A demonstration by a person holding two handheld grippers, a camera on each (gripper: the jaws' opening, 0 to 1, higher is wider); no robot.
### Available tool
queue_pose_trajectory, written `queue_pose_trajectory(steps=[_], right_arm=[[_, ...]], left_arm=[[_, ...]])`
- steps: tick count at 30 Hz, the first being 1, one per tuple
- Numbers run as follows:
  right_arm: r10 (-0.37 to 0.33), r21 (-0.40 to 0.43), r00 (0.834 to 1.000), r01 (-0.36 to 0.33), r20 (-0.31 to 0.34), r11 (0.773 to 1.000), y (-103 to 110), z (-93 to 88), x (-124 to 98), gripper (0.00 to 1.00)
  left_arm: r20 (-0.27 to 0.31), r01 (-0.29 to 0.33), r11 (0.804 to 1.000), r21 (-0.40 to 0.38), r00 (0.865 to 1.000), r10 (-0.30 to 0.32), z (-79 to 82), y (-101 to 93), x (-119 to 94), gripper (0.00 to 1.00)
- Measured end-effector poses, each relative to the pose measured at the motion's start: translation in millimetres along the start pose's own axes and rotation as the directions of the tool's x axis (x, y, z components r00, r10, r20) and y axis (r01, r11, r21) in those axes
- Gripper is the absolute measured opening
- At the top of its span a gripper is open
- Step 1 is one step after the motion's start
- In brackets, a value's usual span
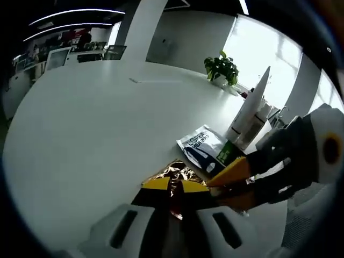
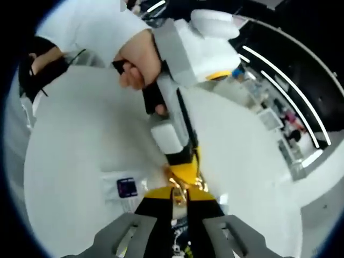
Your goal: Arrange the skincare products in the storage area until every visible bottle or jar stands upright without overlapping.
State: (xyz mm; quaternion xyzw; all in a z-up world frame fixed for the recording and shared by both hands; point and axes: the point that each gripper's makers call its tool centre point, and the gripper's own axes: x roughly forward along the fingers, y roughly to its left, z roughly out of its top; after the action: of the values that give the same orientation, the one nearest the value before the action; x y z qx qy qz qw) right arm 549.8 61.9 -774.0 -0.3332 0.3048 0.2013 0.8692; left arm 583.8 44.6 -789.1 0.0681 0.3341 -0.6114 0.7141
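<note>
While a hand (image 2: 137, 56) tips the left claw (image 1: 174, 185) down, both claws pinch one shiny gold packet (image 1: 180, 173) above the white table (image 1: 91, 123); right claw (image 2: 180, 194).

A big white tabletop (image 1: 97, 123) spreads across most of the left gripper view. It is smooth and mostly bare. At the upper right a small green plant (image 1: 221, 67) sits on it. Lower down on the right stands a tall white tube (image 1: 248, 110) (pointy end up). Just beside it, toward the middle, lies a flat packet (image 1: 207, 149) with dark and green print. In the right gripper view, a small white card (image 2: 124, 188) with a dark square lies on the tabletop at the lower left.
</note>
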Motion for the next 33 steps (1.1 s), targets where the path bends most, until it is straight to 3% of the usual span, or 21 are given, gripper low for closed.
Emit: queue_pose_trajectory(steps=[12, 15, 18, 22, 27, 30, 33], right_arm=[[0.001, 0.108, 1.0, -0.004, 0.026, 0.994, -1, 5.6, -7, 0.14], [-0.006, 0.138, 0.999, 0.001, 0.038, 0.99, -6, 8.0, -11, 0.17], [-0.019, 0.157, 0.999, 0.012, 0.045, 0.988, -14, 9.4, -17, 0.2], [-0.031, 0.17, 0.998, 0.022, 0.055, 0.985, -21, 11.4, -24, 0.25], [-0.018, 0.202, 0.997, 0.002, 0.08, 0.979, -23, 13.6, -34, 0.36], [0.012, 0.208, 0.994, -0.033, 0.104, 0.978, -18, 14.8, -38, 0.42], [0.025, 0.281, 0.987, -0.07, 0.16, 0.957, -15, 21.6, -45, 0.56]], left_arm=[[0.007, 0.013, 0.998, 0.06, 1.0, -0.013, 2.5, -12.5, 1, 0.2], [0.035, 0.016, 0.997, 0.08, 0.999, -0.019, 10.8, -16.5, -1, 0.23], [0.099, -0.001, 0.997, 0.083, 0.995, -0.007, 28.1, -17.2, -7, 0.23], [0.119, -0.017, 0.993, 0.115, 0.993, 0.003, 37.9, -19.0, -15, 0.23], [0.141, -0.001, 0.991, 0.133, 0.99, -0.018, 44.7, -31.4, -29, 0.31], [0.161, 0.02, 0.988, 0.156, 0.986, -0.045, 50.7, -42.8, -40, 0.28], [0.186, -0.005, 0.985, 0.174, 0.982, -0.028, 57.4, -46.8, -52, 0.32]])
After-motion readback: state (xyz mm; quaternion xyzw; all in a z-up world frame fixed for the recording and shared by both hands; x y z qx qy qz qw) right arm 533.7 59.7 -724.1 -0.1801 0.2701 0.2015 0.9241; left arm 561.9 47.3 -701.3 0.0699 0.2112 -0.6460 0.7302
